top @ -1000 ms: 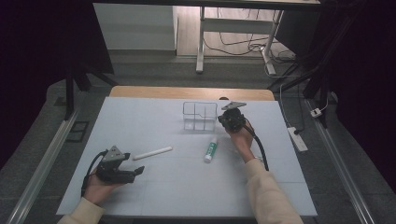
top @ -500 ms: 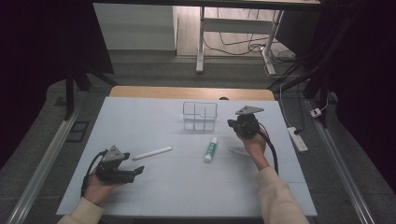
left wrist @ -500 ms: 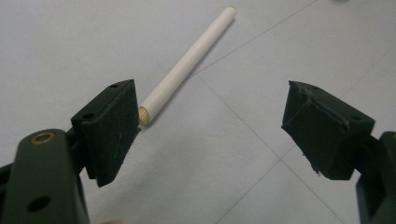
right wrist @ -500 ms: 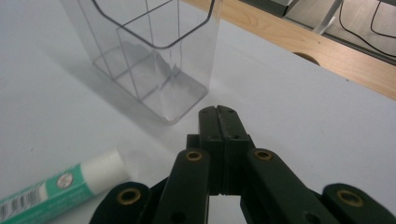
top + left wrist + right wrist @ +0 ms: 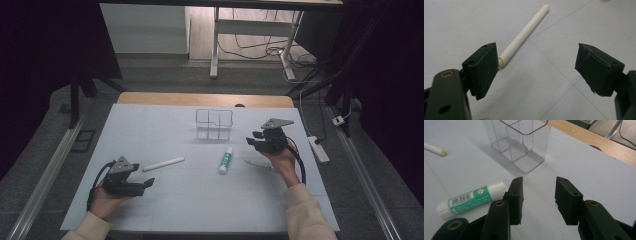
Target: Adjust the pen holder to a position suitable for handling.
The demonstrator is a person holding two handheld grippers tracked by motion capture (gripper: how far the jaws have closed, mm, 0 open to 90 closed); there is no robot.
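Note:
A clear plastic organizer (image 5: 214, 124) with compartments stands at the back middle of the white mat. In the right gripper view the organizer (image 5: 521, 142) looks empty. A green and white glue stick (image 5: 226, 160) lies in front of it, and a white stick (image 5: 163, 164) lies to its left. My right gripper (image 5: 252, 140) is open, held right of the organizer; its jaws (image 5: 539, 195) hold nothing, and the glue stick (image 5: 471, 197) lies to their left. My left gripper (image 5: 142, 185) rests low at the front left. Its jaws (image 5: 536, 67) are wide open, with the white stick (image 5: 524, 37) just beyond the left pad.
A thin pale object (image 5: 260, 165) lies on the mat beside the right hand. The wooden table edge (image 5: 205, 99) runs behind the mat. A power strip (image 5: 319, 149) lies off the right side. Bare mat spreads across the front middle.
My right gripper has moved from beside the organizer to the right and a little nearer the person. The left gripper, glue stick and white stick have stayed put.

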